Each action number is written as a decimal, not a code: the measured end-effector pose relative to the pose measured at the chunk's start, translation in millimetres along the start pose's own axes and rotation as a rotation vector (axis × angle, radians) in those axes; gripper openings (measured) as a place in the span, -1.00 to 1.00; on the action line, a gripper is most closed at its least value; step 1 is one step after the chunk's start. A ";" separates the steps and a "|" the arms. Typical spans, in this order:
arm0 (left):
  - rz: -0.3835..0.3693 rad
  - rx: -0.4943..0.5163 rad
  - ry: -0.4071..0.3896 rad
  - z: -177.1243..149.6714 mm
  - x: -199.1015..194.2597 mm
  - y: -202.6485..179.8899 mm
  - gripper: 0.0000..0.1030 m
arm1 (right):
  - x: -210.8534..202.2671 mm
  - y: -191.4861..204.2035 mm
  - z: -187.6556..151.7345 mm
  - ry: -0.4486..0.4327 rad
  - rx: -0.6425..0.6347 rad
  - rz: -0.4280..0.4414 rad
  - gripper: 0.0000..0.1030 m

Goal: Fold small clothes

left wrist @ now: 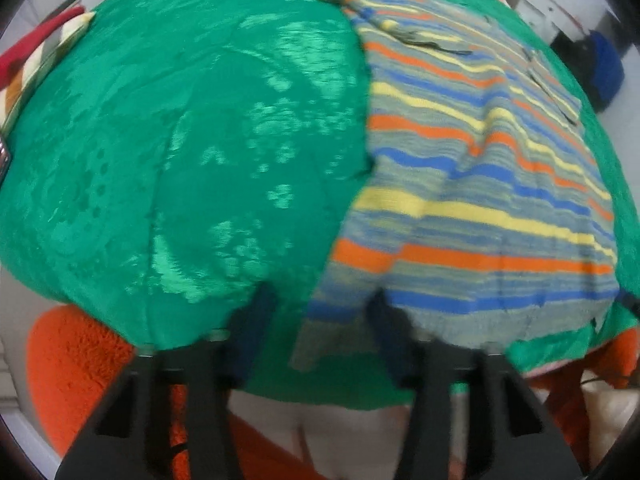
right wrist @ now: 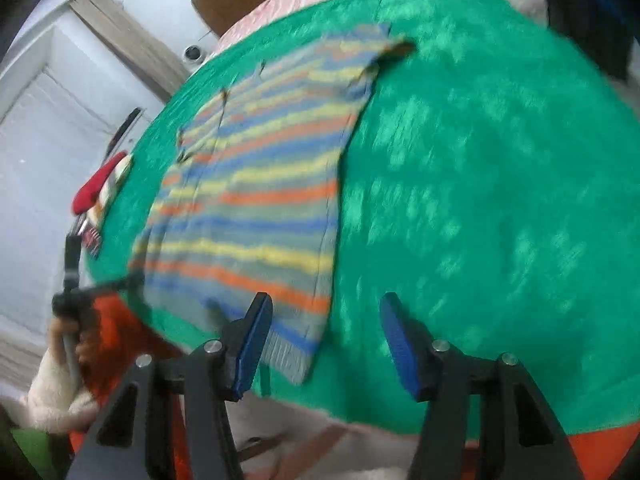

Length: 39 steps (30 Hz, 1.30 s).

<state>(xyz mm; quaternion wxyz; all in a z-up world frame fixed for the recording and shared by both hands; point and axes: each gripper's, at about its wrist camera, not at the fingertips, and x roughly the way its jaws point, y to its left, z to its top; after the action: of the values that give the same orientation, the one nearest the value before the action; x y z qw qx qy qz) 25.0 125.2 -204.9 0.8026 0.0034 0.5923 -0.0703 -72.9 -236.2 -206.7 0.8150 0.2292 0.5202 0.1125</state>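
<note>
The surface is covered by a shiny green patterned cloth (left wrist: 180, 168) that extends across both views. On this cloth lies the striped knit garment (left wrist: 480, 184) in grey, blue, yellow and orange bands, spread flat with its near hem at the surface's front edge. In the left wrist view the garment occupies the right half; in the right wrist view it occupies the left of centre. An orange fuzzy fabric (left wrist: 76, 364) shows below the front edge of the surface. A red and white folded item (right wrist: 102, 184) rests at the far left edge.

The left gripper (left wrist: 320, 308) has its 2 fingers apart, straddling the garment's near left corner. The right gripper (right wrist: 326, 316) has its 2 fingers apart above the garment's near right corner.
</note>
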 end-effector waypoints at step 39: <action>0.166 0.092 0.040 -20.0 -8.9 -37.6 -0.18 | -1.3 -47.6 -28.9 0.228 0.044 -0.274 -0.34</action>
<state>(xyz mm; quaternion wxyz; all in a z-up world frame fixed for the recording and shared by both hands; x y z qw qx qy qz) -1.0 90.7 -199.5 0.7928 0.0907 0.6019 -0.0305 -102.0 -270.8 -239.3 0.7531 0.1597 0.6381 0.0142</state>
